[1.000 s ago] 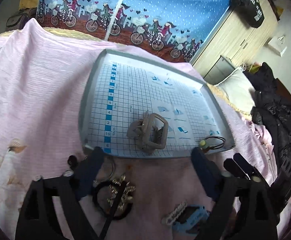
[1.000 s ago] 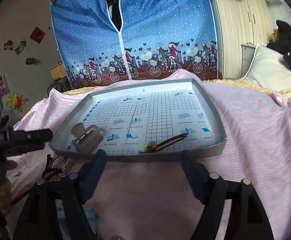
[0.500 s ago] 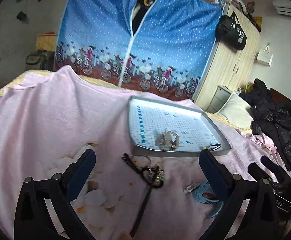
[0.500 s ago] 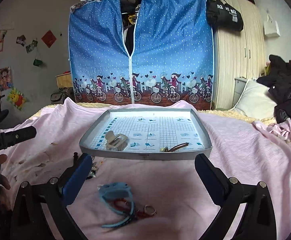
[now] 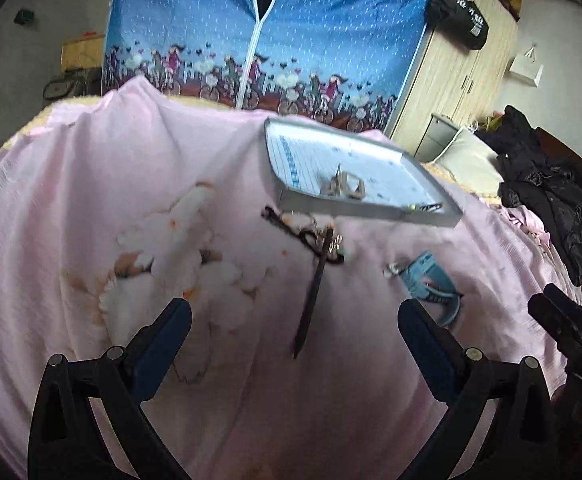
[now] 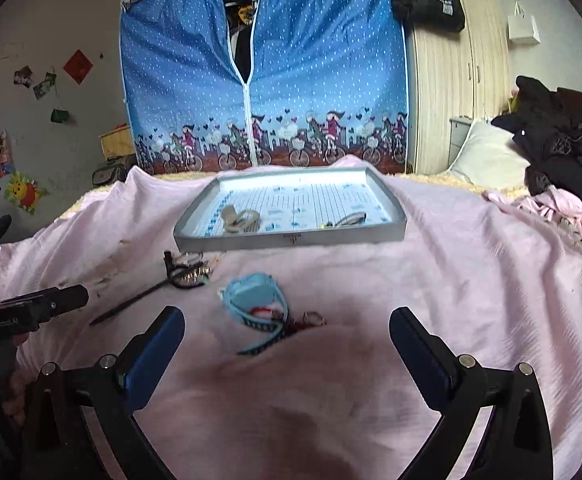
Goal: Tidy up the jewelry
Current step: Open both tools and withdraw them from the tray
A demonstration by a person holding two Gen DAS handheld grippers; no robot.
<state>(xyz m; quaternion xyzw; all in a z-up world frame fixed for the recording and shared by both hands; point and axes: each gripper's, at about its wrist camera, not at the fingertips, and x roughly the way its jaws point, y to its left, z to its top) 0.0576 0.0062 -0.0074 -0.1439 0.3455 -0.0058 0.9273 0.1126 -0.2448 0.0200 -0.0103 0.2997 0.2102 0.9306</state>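
Pink bedspread [image 6: 451, 280] lies bare between both spread, empty tools [image 5: 295, 320] [image 6: 287, 330] and the tray's [image 6: 291, 240] near edge.

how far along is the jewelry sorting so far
Done: a beige clip and a dark hair tie lie in the grey tray. In hand: nothing; both grippers, left and right, are open. Left: blue watch and black bracelet pile on the pink sheet.

Beige clip [image 6: 239, 220] in grey tray [image 6: 291, 239]; blue watch [image 6: 251, 294], perhaps, on sheet.
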